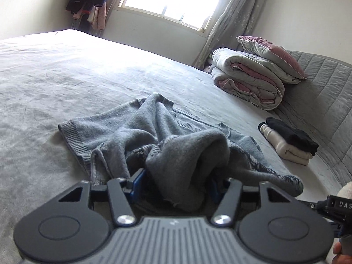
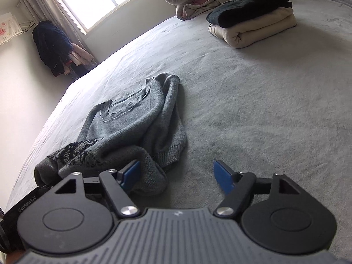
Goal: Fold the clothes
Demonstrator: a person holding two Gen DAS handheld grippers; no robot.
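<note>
- My left gripper [image 1: 176, 182] has a bunched part of the one grey V-neck sweater [image 2: 132, 123] between its fingers; whether they pinch it I cannot tell.
- My right gripper [image 2: 177, 176] is spread, holding nothing.
- The sweater lies crumpled mid-bed [image 2: 264, 121], not folded.
- Two folded garments sit stacked: a black one [image 2: 253, 6] on a cream one [image 2: 257, 29].

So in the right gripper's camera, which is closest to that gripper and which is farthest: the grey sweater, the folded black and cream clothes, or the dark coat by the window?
From the right gripper:
1. Grey sweater, just ahead, left.
2. Folded black and cream clothes, up the bed, right.
3. Dark coat, beyond the bed, far left.
</note>
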